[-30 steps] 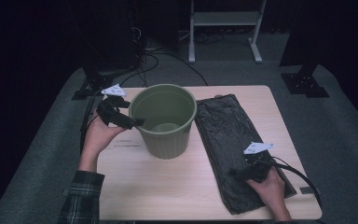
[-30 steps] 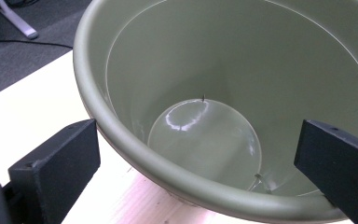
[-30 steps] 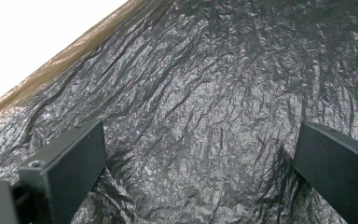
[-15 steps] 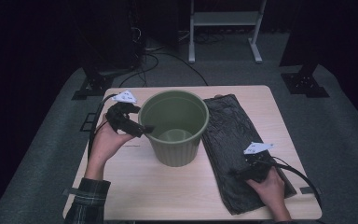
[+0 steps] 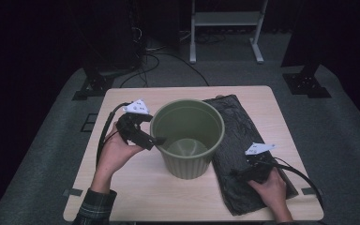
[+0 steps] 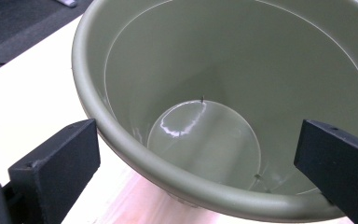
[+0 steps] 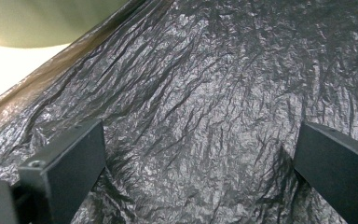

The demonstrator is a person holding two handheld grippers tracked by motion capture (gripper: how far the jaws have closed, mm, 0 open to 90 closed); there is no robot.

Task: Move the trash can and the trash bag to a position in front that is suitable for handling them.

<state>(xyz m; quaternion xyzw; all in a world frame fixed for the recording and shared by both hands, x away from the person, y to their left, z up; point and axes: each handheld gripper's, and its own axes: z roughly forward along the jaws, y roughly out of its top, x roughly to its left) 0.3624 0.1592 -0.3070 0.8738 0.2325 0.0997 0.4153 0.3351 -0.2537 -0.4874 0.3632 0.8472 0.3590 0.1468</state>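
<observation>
Straddling the left rim of the green plastic bin (image 5: pixel 187 137), the left gripper (image 5: pixel 155 140) is sitting with its jaws spread wide, one outside the wall and one over the hollow, not yet pinching anything. The bin is standing upright at the middle of the surface (image 5: pixel 122 197), empty inside, its smooth round base gleaming in the left gripper view (image 6: pixel 205 140). Just to its right, the black bin bag (image 5: pixel 243 140) is lying flat and crinkled, running from the far edge to the near edge, its left border tucked against the bin's side.

Over on the near right, the right gripper (image 5: pixel 236 172) is resting low on that bag with its jaws also apart; the right gripper view is showing nothing but wrinkled film (image 7: pixel 205 116) between them, none of it caught.

Handling-wise, the bin is looking light and stiff, though the glossy wall could be slippery, so the rolled rim is the sensible place to clamp. The bag is looking thin, limp and slick; it will probably slide and bunch rather than lift cleanly, so pinching up a raised fold near its edge seems the best bet.
</observation>
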